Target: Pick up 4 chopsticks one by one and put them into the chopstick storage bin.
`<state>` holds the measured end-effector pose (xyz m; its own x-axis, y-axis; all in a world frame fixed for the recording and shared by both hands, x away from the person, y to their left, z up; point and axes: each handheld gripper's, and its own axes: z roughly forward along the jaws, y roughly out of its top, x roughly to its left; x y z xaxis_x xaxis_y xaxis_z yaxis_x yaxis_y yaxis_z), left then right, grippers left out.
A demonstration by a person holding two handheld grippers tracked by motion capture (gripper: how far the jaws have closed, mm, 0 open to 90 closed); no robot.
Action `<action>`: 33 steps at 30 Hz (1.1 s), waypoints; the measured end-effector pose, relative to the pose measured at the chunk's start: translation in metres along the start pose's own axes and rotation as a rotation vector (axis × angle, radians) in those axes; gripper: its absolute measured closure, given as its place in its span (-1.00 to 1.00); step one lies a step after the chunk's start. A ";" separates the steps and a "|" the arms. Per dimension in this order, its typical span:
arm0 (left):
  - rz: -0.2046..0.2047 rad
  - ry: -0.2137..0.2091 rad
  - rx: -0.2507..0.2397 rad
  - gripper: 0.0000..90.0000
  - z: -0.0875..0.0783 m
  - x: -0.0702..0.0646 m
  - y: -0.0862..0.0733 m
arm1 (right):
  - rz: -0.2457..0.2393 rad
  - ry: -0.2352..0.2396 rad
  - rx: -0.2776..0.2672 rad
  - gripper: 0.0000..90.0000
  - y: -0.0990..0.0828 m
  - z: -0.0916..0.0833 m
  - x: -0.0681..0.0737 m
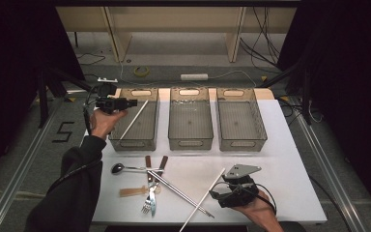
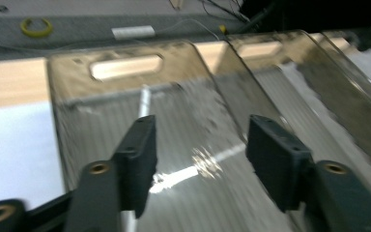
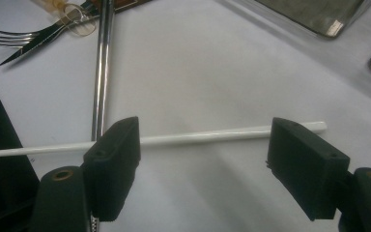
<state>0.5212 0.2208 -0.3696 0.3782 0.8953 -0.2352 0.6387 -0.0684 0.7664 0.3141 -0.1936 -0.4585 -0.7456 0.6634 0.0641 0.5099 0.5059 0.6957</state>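
A white stick [image 1: 135, 118] leans slantwise in the left clear bin [image 1: 133, 143], its upper end on the far right rim. My left gripper [image 1: 125, 103] hangs at that bin's far left corner, held level. In the left gripper view its jaws [image 2: 200, 140] stand open over the bin with nothing between them, and the white stick [image 2: 145, 99] shows beyond. A second white stick [image 1: 207, 193] lies on the table near the front. My right gripper [image 1: 224, 191] rests beside it, open; this stick [image 3: 198, 137] runs crosswise just past the fingertips [image 3: 205, 145], untouched.
Two more clear bins, middle [image 1: 191, 144] and right [image 1: 241, 145], stand in a row. A spoon [image 1: 118, 168], a fork [image 1: 147, 203], a knife, a wooden piece [image 1: 133, 192] and a metal rod [image 1: 178, 191] lie at the front left. The table's front edge is close to my right hand.
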 end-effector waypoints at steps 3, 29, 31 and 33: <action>0.026 -0.026 0.019 -0.18 -0.013 -0.018 -0.010 | 0.005 -0.008 -0.006 -0.37 0.000 -0.001 -0.001; 0.179 -0.240 0.208 -0.41 -0.042 -0.135 -0.104 | 0.066 -0.083 -0.060 -0.37 0.000 -0.016 -0.015; 0.194 -0.260 0.234 -0.40 -0.039 -0.145 -0.114 | 0.071 -0.089 -0.072 -0.37 0.001 -0.017 -0.016; 0.226 -0.271 0.257 -0.40 -0.036 -0.155 -0.124 | 0.072 -0.091 -0.073 -0.37 0.000 -0.017 -0.016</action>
<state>0.3594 0.1064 -0.4062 0.6680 0.6996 -0.2538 0.6528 -0.3871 0.6512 0.3189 -0.2140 -0.4471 -0.6645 0.7454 0.0524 0.5254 0.4162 0.7421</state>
